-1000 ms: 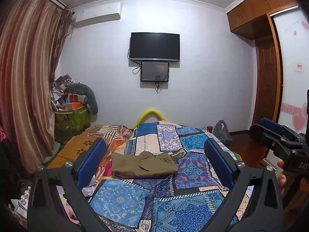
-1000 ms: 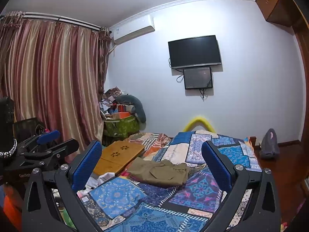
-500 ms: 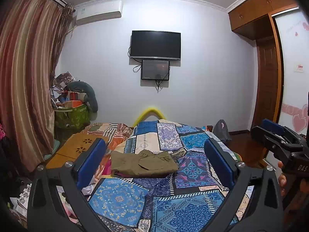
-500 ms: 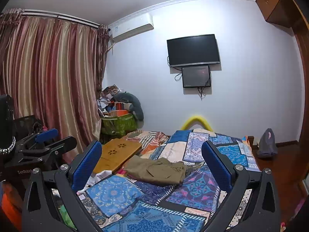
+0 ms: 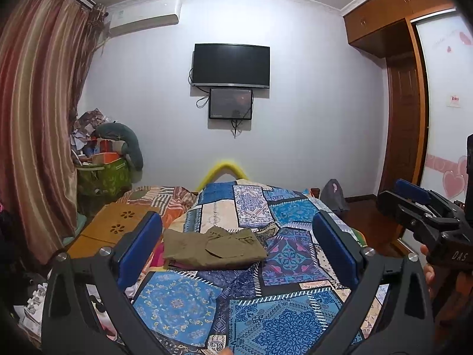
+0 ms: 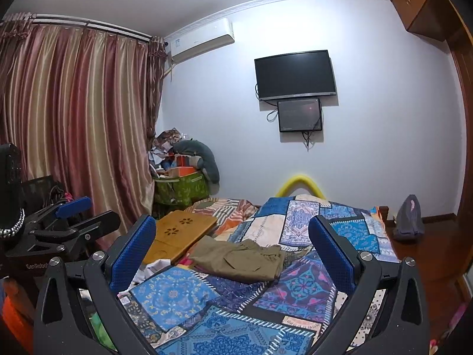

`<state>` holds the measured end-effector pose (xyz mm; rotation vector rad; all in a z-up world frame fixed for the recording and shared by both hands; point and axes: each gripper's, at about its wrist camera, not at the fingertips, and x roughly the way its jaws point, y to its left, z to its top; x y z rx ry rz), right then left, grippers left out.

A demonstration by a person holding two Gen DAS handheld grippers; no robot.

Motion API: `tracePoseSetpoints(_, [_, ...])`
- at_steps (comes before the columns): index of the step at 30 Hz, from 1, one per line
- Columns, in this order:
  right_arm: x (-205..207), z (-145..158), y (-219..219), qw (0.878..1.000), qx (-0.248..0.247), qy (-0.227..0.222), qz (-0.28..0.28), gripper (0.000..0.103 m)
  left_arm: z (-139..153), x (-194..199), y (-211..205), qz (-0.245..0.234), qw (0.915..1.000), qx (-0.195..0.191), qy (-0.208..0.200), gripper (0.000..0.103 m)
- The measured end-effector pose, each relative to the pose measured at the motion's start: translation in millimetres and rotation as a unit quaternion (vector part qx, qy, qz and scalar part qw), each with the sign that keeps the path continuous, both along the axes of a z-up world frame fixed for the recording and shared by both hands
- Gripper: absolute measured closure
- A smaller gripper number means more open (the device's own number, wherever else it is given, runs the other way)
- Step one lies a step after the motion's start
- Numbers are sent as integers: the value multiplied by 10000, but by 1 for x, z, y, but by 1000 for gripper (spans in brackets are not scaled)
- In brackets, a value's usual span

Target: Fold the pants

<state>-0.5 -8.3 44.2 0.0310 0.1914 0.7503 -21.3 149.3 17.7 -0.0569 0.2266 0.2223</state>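
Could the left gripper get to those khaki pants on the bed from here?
Probably yes: the left gripper is open, and only bare quilt lies between it and the pants.

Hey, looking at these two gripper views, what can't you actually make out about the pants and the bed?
- Pants: both views show the folded top only; the underside, and any further folds, are hidden.
- Pink cloth beneath them, left view: mostly covered, unidentifiable.
- Bed near end: cut off by the frame and by the open right gripper.
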Motion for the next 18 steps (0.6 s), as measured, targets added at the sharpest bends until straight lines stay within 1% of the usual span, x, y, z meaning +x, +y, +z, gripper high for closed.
tracePoseSetpoints(8, [3,-4,-1,10000,22,51,-21,0,0,2,1,-100,9999,-82,33,0])
tracePoseSetpoints(18, [4,-5,-2,10000,30,64,-40,0,-2,5,2,-148,9998,-75,80,0])
